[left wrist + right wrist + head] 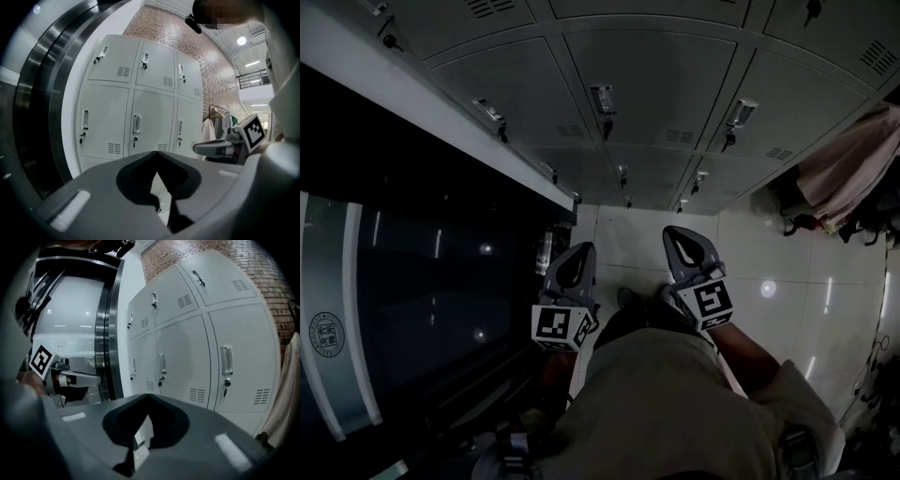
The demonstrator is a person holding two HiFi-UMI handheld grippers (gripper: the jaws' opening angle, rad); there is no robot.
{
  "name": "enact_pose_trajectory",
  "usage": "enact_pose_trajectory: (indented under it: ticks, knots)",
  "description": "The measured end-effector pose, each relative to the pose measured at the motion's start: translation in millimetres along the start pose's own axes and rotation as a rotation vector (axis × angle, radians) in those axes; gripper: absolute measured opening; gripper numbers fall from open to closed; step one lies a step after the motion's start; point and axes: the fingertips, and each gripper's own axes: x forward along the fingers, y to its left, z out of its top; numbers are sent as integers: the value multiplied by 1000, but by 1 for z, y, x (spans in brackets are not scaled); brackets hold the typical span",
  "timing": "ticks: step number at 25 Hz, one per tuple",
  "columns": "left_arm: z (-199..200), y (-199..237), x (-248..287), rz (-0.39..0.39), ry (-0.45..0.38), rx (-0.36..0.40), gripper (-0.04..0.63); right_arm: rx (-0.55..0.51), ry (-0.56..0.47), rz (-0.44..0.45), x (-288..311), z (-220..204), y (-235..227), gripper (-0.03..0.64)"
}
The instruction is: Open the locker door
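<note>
L gripper (pixel 157 153): we find the jaws closed tip to tip, nothing btwn them; held level, pointing at the lockers, touching no door
R gripper (pixel 147 395): jaws likewise closed, tips meeting, empty; level, aimed at the same bank, clear of it
Gripper pair: in head view we see both side by side in front of the person's torso (pixel 666 412), L at left, R at right, near each other but apart; marker cubes (pixel 555 326) sit at the rear of each
Locker bank (pixel 647 84): pale grey metal, doors in rows and columns; straight ahead of both grippers and well apart from them
Locker doors (pixel 136 122): every door we can see is shut; each has a vertical handle w/ a lock under it and a slotted vent near a lower corner; we cannot tell which door is the one to open
Brick wall (pixel 164 33): red-brown, showing above the bank and to its right
Dark glazed panel (pixel 412 281): left of the bank in head view, round emblem (pixel 326 335) low on the glass; polished metal frame (pixel 105 333) btwn panel and lockers
Hanging clothes (pixel 853 169): pale garments just right of the bank
Floor (pixel 769 281): glossy light tiles w/ lamp reflections, running from the person up to the foot of the bank
</note>
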Motion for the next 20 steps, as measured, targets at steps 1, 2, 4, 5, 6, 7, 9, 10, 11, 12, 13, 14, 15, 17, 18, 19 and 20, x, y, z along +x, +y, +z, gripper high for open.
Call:
enact_pose_trajectory:
  ticks: [1,2,4,5,6,7,9,10,11,12,13,14,15,17,18,19,20]
  knots:
    - [-12,3,3,6,9,-5,67,-7,29,1,10,-20,-3,2]
    - [-25,6,6,14,22,-17,67,-10,59,3,22,-43,-6,2]
    - [-58,10,9,25,92,-44,67,-4,122,6,46,-94,-14,2]
    - [-78,12,10,29,152,-58,67,3,152,7,59,-121,-18,3]
    - [-96,13,11,30,198,-70,67,11,180,6,73,-148,-22,13]
    - [-112,15,13,28,220,-81,67,20,210,5,87,-174,-26,44]
    - [-136,18,16,23,223,-100,66,36,260,-2,117,-225,-35,71]
    - [-146,20,17,23,216,-110,67,47,276,-7,132,-248,-39,71]
    - [-157,21,15,28,204,-120,67,62,286,-11,147,-270,-44,75]
    - [-168,24,13,37,189,-131,67,76,293,-12,163,-292,-47,78]
    - [-181,26,10,49,187,-142,67,87,303,-10,179,-313,-49,78]
    - [-196,27,5,59,207,-154,68,96,317,-8,195,-333,-51,94]
    - [-212,27,1,64,235,-163,69,107,331,-7,211,-351,-53,134]
    - [-237,24,-8,66,271,-169,69,123,351,-13,236,-381,-59,144]
    - [-247,23,-12,67,281,-168,69,123,361,-17,246,-393,-61,149]
    - [-258,23,-17,71,291,-170,71,121,373,-19,255,-405,-64,154]
    - [-269,23,-23,77,302,-175,71,120,386,-21,263,-415,-65,161]
